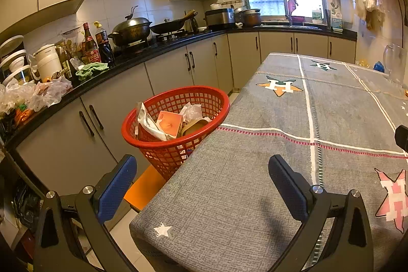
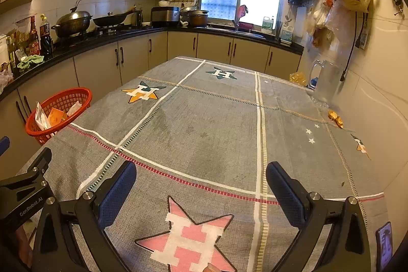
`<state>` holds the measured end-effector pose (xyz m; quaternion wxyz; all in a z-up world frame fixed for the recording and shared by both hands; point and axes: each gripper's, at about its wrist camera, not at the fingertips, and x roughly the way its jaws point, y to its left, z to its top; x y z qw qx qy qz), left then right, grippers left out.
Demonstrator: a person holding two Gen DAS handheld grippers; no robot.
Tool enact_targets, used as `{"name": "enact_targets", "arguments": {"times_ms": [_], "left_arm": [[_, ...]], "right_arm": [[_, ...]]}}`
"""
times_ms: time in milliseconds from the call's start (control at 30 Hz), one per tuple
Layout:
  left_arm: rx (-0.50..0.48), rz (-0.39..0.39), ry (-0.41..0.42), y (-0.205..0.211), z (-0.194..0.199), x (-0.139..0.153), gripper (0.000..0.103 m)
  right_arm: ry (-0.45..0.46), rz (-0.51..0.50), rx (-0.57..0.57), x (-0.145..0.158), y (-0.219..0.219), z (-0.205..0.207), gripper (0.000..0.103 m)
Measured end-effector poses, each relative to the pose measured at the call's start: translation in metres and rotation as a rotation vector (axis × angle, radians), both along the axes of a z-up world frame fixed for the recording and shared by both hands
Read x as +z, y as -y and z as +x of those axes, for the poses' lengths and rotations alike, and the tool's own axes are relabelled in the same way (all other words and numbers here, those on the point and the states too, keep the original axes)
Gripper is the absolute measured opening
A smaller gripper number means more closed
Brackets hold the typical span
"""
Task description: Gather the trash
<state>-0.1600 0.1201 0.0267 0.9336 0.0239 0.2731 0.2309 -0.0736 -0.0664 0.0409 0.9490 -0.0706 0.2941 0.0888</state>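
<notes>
Left wrist view: we are holding our left gripper (image 1: pixel 202 184) spread wide with nothing between its blue pads, hovering over the near corner of the table (image 1: pixel 255 182). A red basket (image 1: pixel 176 119) is sitting just beside the table's left edge, holding a white wrapper (image 1: pixel 148 121), an orange box (image 1: pixel 169 122) and crumpled paper (image 1: pixel 191 111). Right wrist view: we are keeping our right gripper (image 2: pixel 201 186) spread too, empty, above the pink star (image 2: pixel 188 238) on the grey cloth. Some yellow scraps (image 2: pixel 335 118) are lying near the table's far right edge, close to a clear jug (image 2: pixel 325 80).
</notes>
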Motion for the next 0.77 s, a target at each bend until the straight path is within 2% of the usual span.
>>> {"name": "enact_targets", "arguments": {"times_ms": [533, 600, 633, 767], "left_arm": [[-0.02, 0.019, -0.01, 0.007, 0.006, -0.001, 0.103], [-0.075, -0.012, -0.038, 0.012, 0.014, 0.002, 0.103], [-0.127, -0.055, -0.058, 0.016, 0.02, 0.003, 0.103], [-0.284, -0.134, -0.136, 0.043, 0.048, 0.005, 0.103]], "right_arm": [[-0.019, 0.01, -0.006, -0.003, 0.005, 0.004, 0.103], [-0.045, 0.031, -0.017, -0.005, 0.013, 0.01, 0.103], [-0.069, 0.046, -0.034, -0.007, 0.021, 0.016, 0.103], [-0.131, 0.06, -0.165, -0.014, 0.055, 0.04, 0.103]]}}
